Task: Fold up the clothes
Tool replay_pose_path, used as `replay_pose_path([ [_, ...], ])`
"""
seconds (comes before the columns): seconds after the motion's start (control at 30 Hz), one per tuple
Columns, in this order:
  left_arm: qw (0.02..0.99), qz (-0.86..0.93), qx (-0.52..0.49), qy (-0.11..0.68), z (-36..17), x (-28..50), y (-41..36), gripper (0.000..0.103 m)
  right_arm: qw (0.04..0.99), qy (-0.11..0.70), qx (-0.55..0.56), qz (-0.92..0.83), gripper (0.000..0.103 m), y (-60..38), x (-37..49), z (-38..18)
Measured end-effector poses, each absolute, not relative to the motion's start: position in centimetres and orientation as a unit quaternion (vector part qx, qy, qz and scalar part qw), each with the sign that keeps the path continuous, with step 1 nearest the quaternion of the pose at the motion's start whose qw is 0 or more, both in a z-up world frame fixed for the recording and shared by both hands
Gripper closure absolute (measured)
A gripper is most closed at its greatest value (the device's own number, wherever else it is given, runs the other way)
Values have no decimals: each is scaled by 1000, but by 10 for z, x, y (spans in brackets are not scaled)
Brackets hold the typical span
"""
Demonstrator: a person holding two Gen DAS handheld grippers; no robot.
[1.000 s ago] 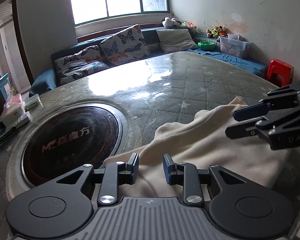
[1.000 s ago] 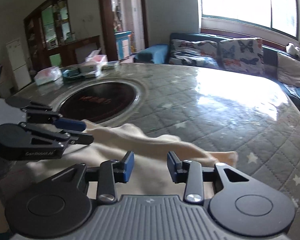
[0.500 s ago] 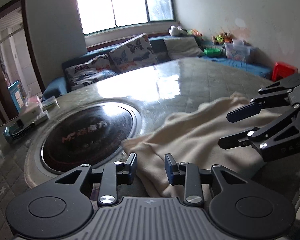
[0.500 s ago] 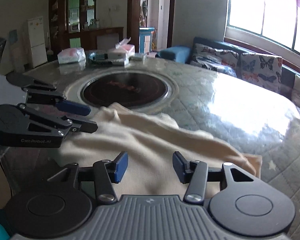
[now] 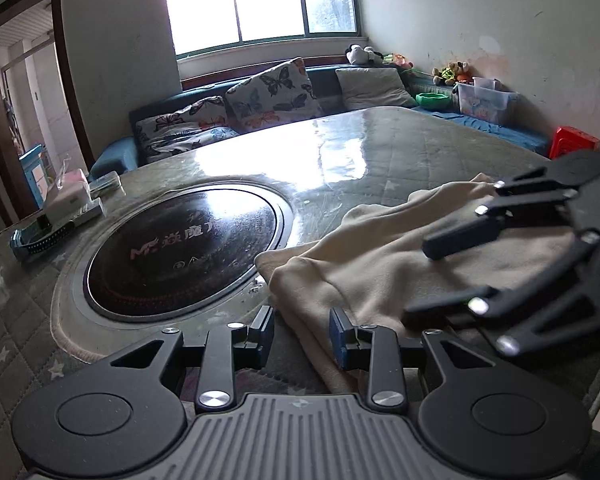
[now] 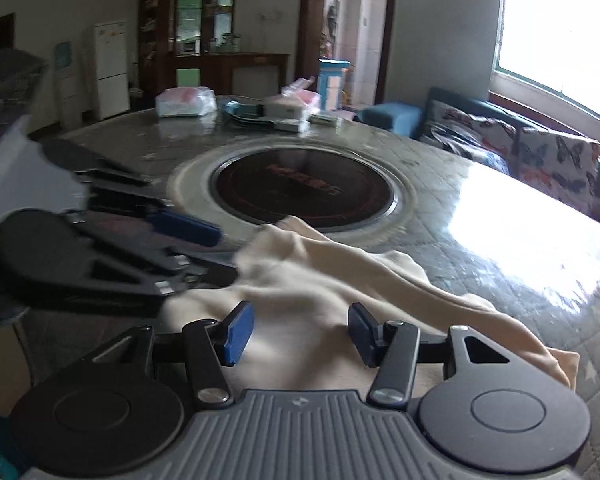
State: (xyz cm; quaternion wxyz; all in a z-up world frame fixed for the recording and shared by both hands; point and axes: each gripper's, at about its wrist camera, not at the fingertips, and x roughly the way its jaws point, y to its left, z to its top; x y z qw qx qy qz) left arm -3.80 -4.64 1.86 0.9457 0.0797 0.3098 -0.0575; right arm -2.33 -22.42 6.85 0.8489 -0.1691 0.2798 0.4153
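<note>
A cream garment (image 5: 384, 264) lies crumpled on the near edge of the round quilted table (image 5: 372, 152); it also shows in the right wrist view (image 6: 324, 292). My left gripper (image 5: 301, 336) is open, just above the garment's left edge, holding nothing. My right gripper (image 6: 300, 330) is open over the middle of the cloth, holding nothing. The right gripper also shows in the left wrist view (image 5: 440, 276), open above the cloth's right part. The left gripper also shows in the right wrist view (image 6: 204, 248), at the cloth's left end.
A black round induction hob (image 5: 184, 252) is set in the table, just beyond the garment. Tissue packs and boxes (image 6: 276, 108) stand at the table's far side. A sofa with butterfly cushions (image 5: 268, 96) and a red stool (image 5: 576, 146) lie beyond the table.
Both grippers have pulled back toward the table's near edge and lifted. The garment now lies more bunched, with a fold raised near the hob. Both stay open.
</note>
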Motion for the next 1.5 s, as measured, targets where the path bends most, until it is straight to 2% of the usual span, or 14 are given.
replay_pose_path([
  [0.27,948,-43,70,307,23,-42,-45,70,842,287,-145,433,47,-250,-46,74],
  [0.67,953,-75,81,283,35,-48,-66,68,893,329,-35,304,44,-344,-37,68],
  [0.9,946,-84,90,299,26,-49,-73,67,899,316,-16,301,44,-355,-27,74],
  [0.97,945,-79,87,306,24,-48,-70,67,896,326,-25,300,44,-351,-21,70],
  [1.07,946,-70,77,306,28,-48,-60,61,894,329,-43,302,44,-341,-18,68],
  [1.27,948,-39,47,314,32,-47,-35,60,877,299,-118,356,44,-303,-30,80],
  [1.5,941,-20,-14,337,36,-45,-10,60,815,265,-217,467,46,-227,-55,76],
])
